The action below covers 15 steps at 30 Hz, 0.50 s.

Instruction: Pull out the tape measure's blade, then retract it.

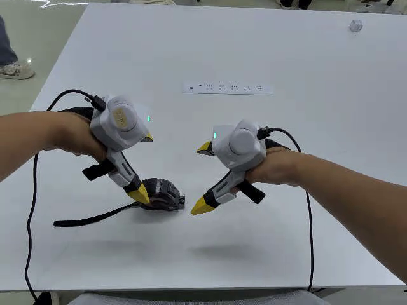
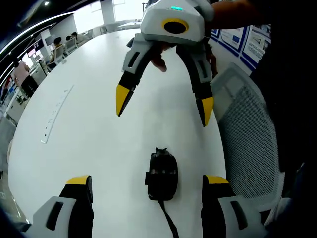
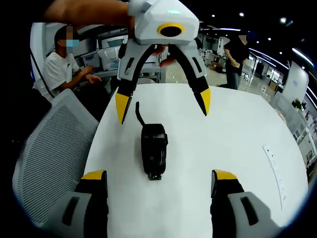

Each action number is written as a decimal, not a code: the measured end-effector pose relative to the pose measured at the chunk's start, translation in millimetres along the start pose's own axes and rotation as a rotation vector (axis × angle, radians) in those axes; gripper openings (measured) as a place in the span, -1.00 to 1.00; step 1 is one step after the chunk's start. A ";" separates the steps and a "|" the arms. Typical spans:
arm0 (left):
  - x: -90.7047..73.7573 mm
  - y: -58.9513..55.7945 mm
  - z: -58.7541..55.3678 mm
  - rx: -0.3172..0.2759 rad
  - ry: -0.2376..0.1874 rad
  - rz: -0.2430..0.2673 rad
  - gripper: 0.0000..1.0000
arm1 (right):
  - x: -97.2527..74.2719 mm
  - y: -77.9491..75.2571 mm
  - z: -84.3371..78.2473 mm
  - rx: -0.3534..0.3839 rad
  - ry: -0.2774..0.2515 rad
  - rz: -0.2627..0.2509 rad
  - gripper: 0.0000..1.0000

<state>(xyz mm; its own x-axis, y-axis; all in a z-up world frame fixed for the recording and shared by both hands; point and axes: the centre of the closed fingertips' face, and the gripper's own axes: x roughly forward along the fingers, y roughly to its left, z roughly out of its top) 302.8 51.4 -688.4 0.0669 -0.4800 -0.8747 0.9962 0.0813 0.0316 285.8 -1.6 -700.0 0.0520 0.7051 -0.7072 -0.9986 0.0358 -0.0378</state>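
A black tape measure (image 1: 163,194) lies on the white table (image 1: 254,57), its black wrist strap (image 1: 95,218) trailing to the left. My left gripper (image 1: 145,166) stands open over the case, its lower yellow tip right beside it. Facing it from the right, my right gripper (image 1: 203,176) is open too, its lower tip close to the case's hook end. In the left gripper view the tape measure (image 2: 162,176) sits between my open left gripper (image 2: 147,180), with the right gripper (image 2: 163,105) beyond. In the right gripper view the tape measure (image 3: 153,146) lies ahead of my right gripper (image 3: 159,174), with the left gripper (image 3: 162,104) behind it.
A white power strip (image 1: 227,88) lies mid-table, and a small white object (image 1: 356,25) sits at the far right. Black cables (image 1: 30,210) run off the near edge. A grey mesh chair (image 3: 49,148) stands at the table's near side. People sit and stand in the room behind.
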 end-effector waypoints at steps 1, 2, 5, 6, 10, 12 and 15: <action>1.7 -0.7 -0.2 0.002 0.002 0.000 0.73 | 2.2 1.3 -1.0 -0.001 0.002 0.004 0.72; 5.1 -0.6 -1.4 0.005 0.007 -0.002 0.71 | 5.3 3.3 -2.8 -0.005 0.005 0.010 0.70; 10.9 -2.9 -2.9 0.004 0.016 -0.006 0.64 | 12.6 6.9 -5.3 -0.007 0.010 0.019 0.63; 12.5 -3.5 -3.7 0.000 0.020 -0.009 0.59 | 14.4 8.0 -6.0 -0.012 0.011 0.023 0.58; 21.8 -9.5 -5.7 -0.009 0.029 -0.021 0.48 | 23.6 10.0 -9.3 -0.022 0.022 0.028 0.44; 27.4 -13.3 -8.1 0.007 0.045 -0.028 0.45 | 28.0 10.4 -11.8 -0.023 0.031 0.030 0.38; 35.1 -16.5 -12.0 0.011 0.068 -0.036 0.38 | 32.6 10.7 -14.4 -0.029 0.038 0.035 0.31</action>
<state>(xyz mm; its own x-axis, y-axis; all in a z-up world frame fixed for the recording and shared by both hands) 287.9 43.8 -725.4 0.0271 -0.4217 -0.9063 0.9985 0.0550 0.0043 276.9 11.6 -733.6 0.0177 0.6778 -0.7350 -0.9994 -0.0091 -0.0325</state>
